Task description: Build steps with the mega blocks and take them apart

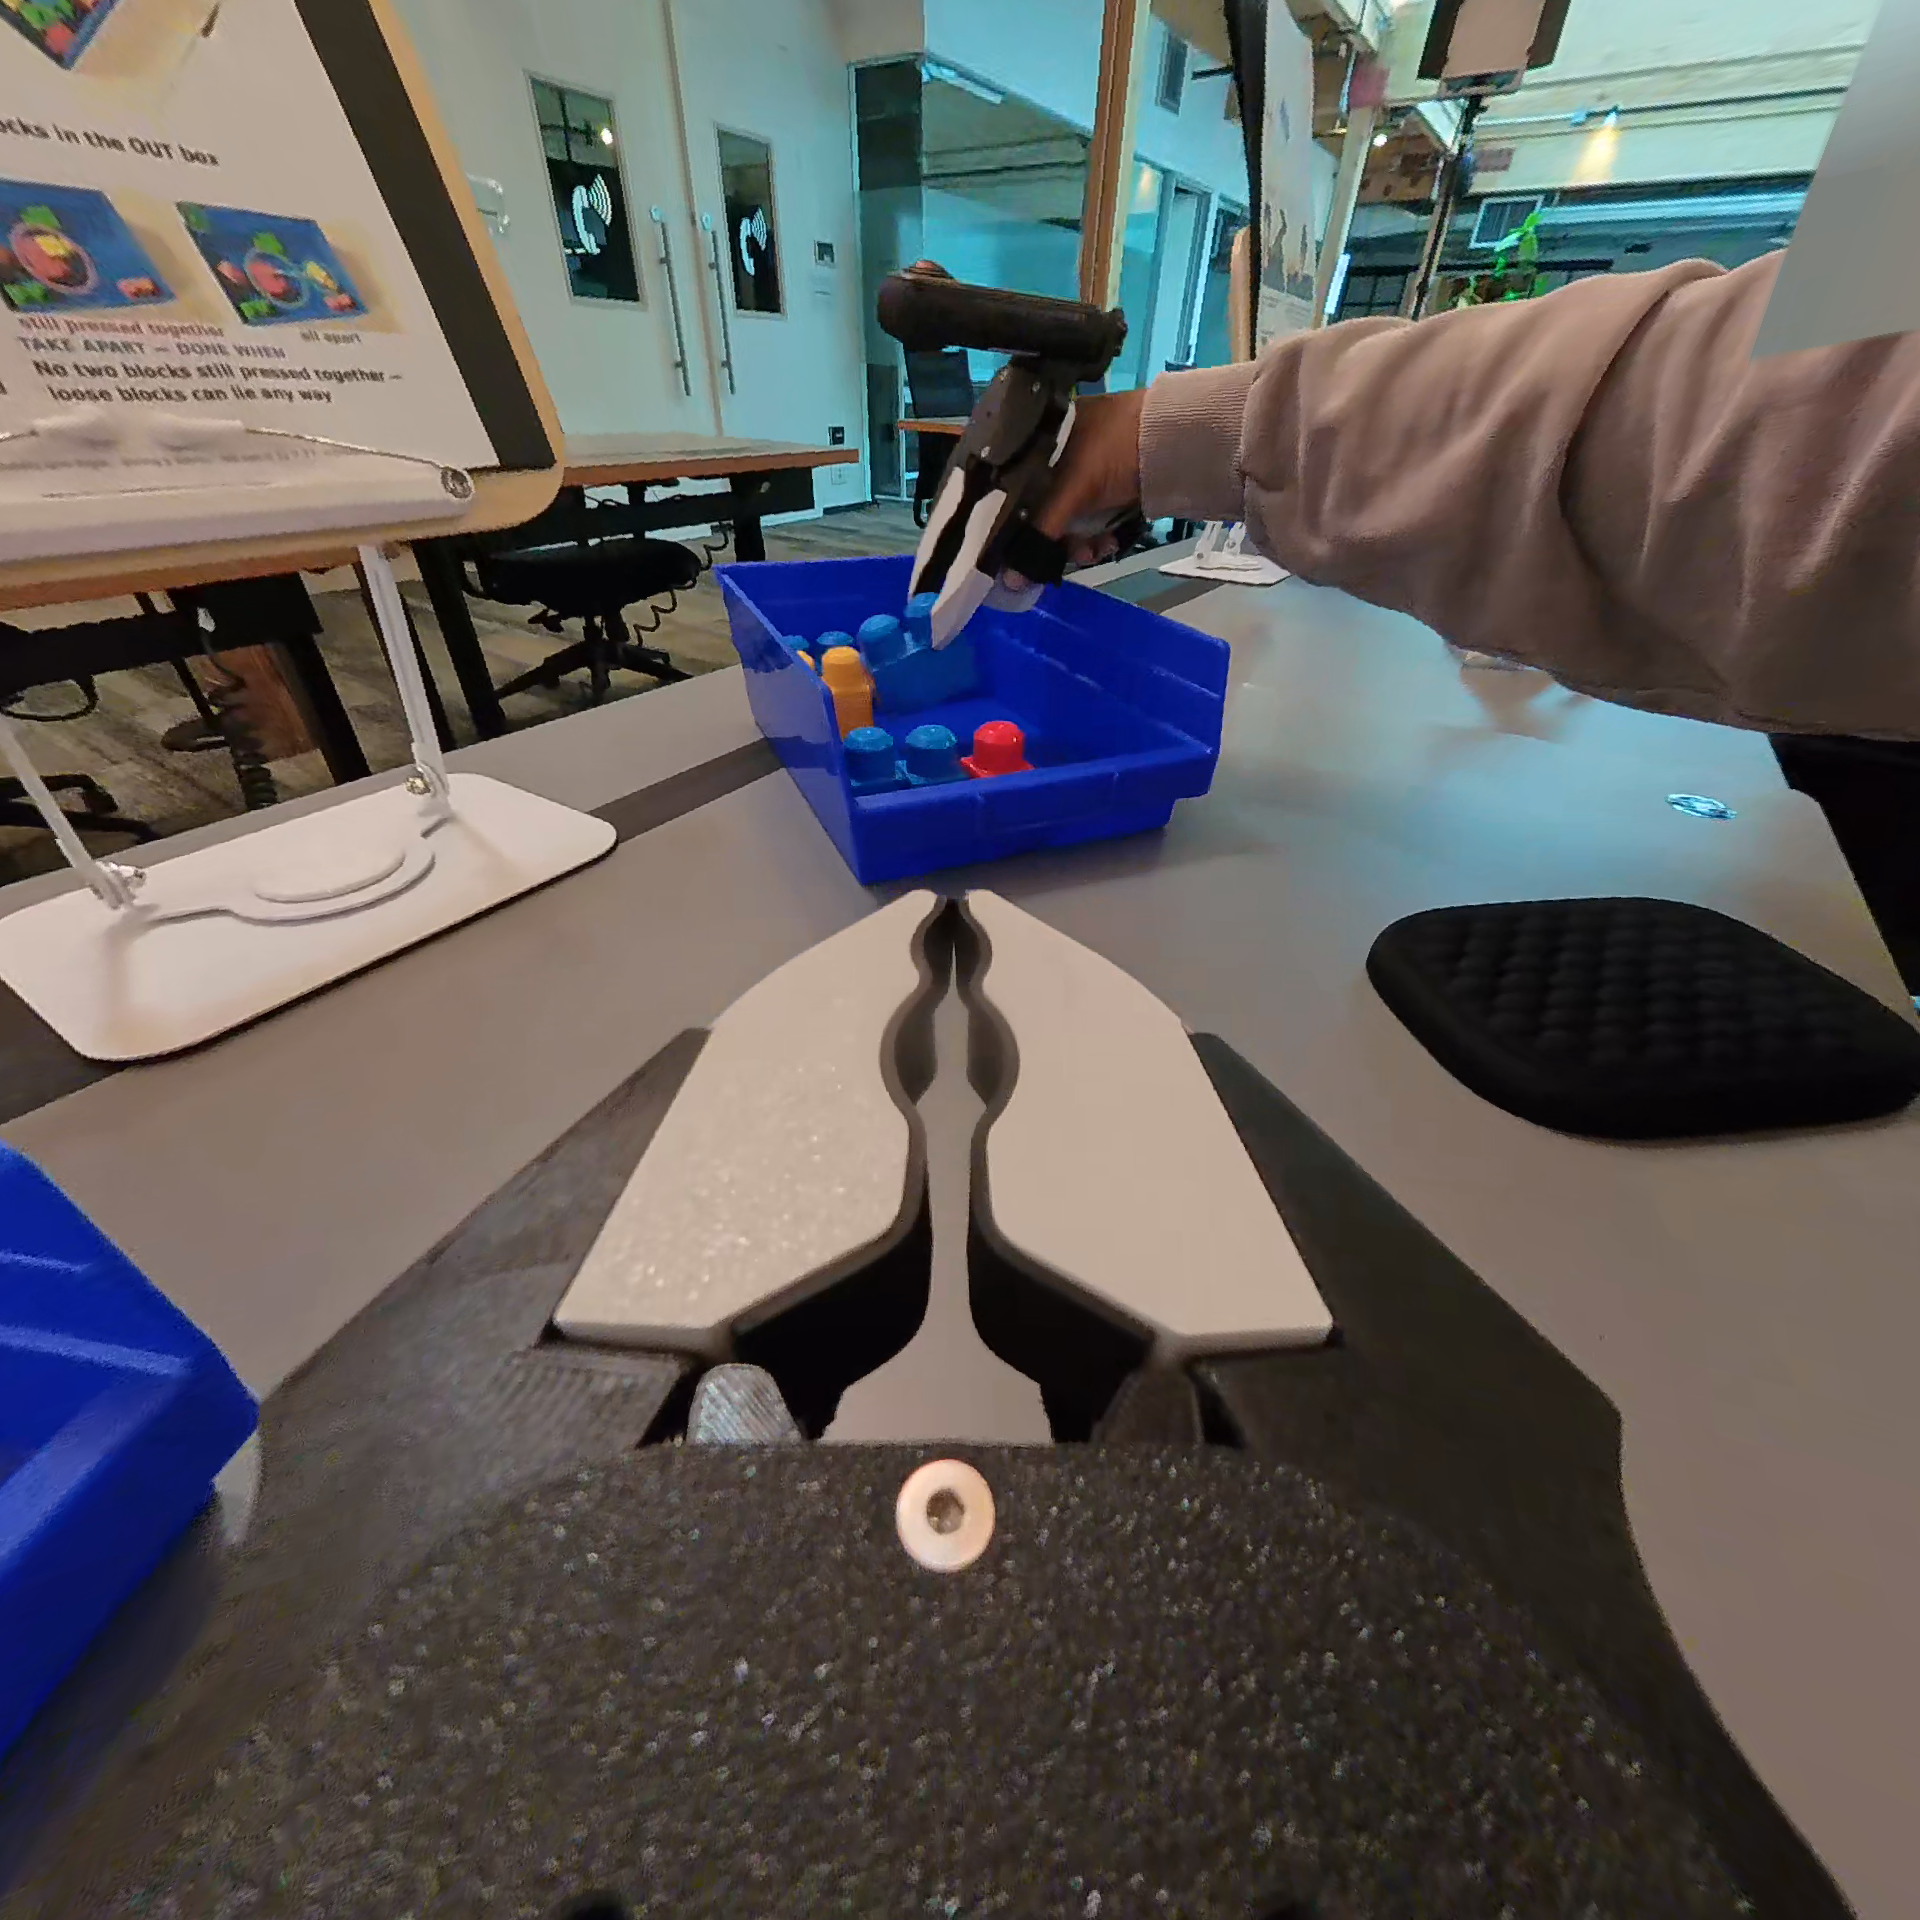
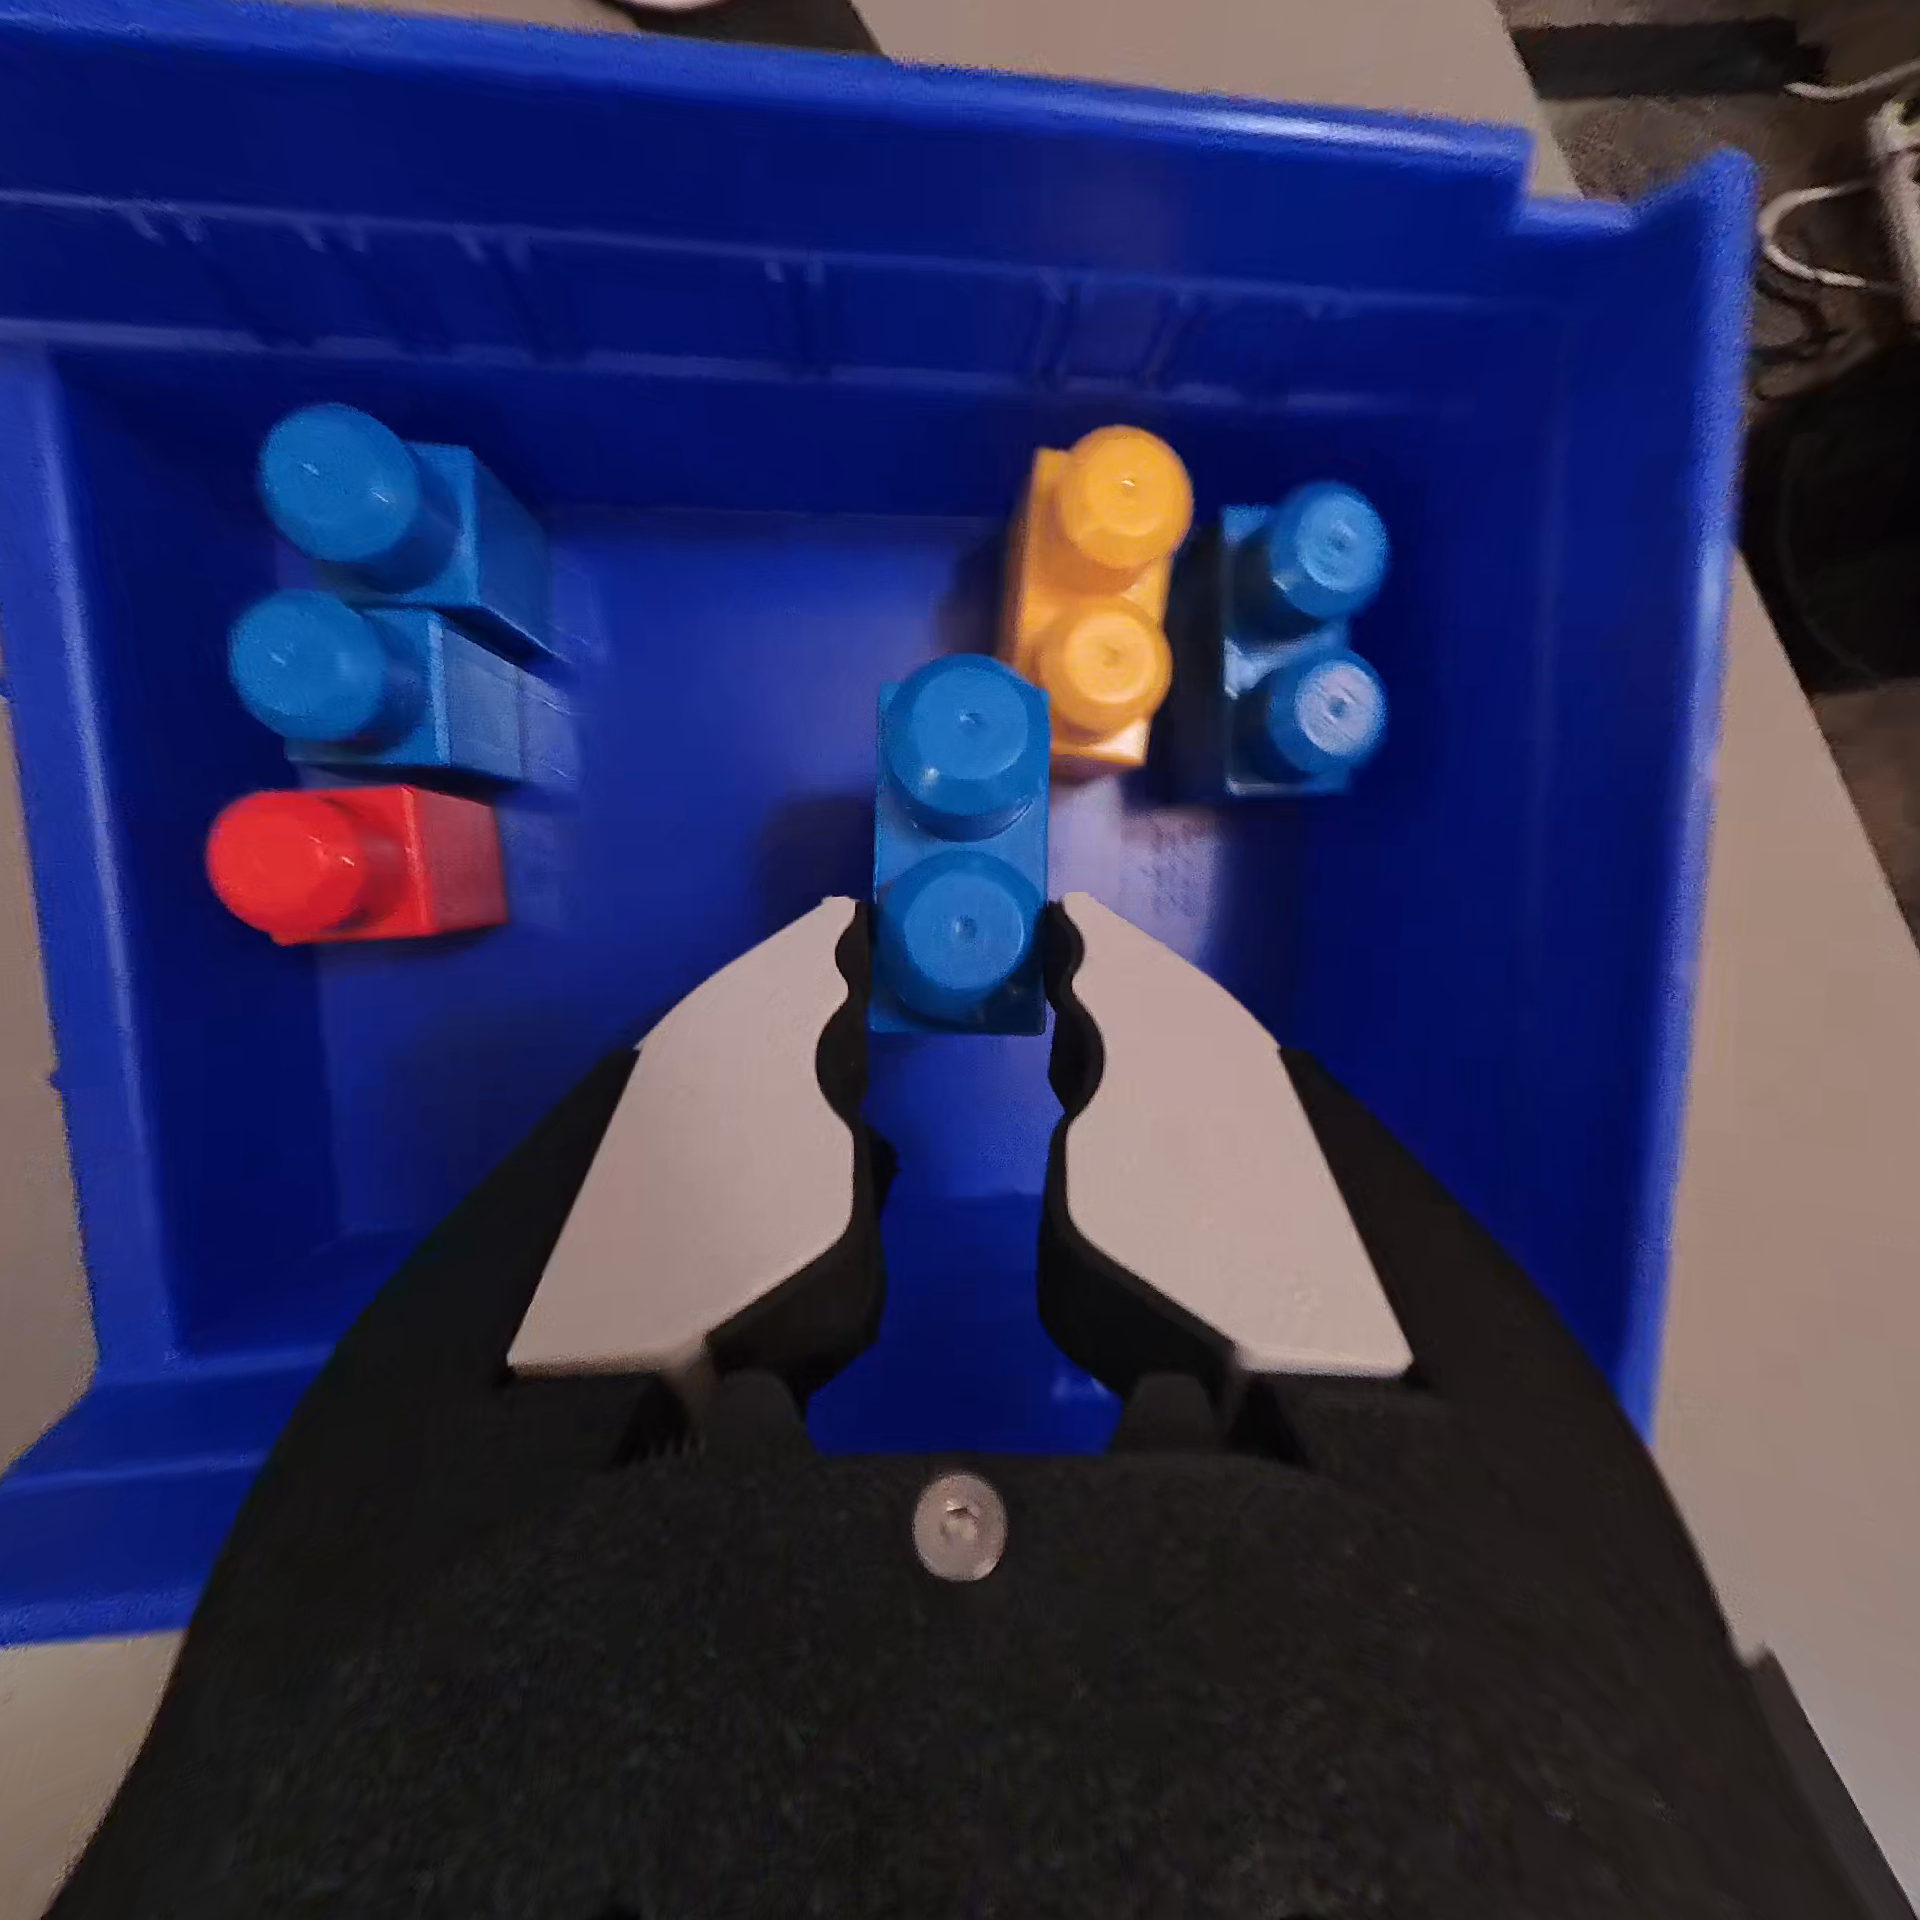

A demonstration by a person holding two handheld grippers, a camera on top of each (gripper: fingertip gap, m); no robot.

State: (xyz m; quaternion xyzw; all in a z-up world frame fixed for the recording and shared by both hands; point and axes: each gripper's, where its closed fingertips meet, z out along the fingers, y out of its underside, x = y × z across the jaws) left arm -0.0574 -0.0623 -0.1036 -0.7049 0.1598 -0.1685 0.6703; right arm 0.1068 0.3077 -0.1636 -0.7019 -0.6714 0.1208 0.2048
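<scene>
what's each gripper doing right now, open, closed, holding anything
Left gripper: closed, holding nothing, above the grey table.
Right gripper: closed on a blue two-stud block in the blue bin.

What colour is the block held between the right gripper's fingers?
Blue: a two-stud block in the right gripper, over the blue bin. Clearest in the right wrist view.

Even, bright overhead lighting is filling the left wrist view; wide-angle distortion is bending the sign stand [image 1: 260, 894] and sleeve [image 1: 1558, 499] at the edges. The right wrist view is showing motion blur across the blue bin [image 2: 1621, 727] and blocks, with soft shadows lying beside them.
</scene>
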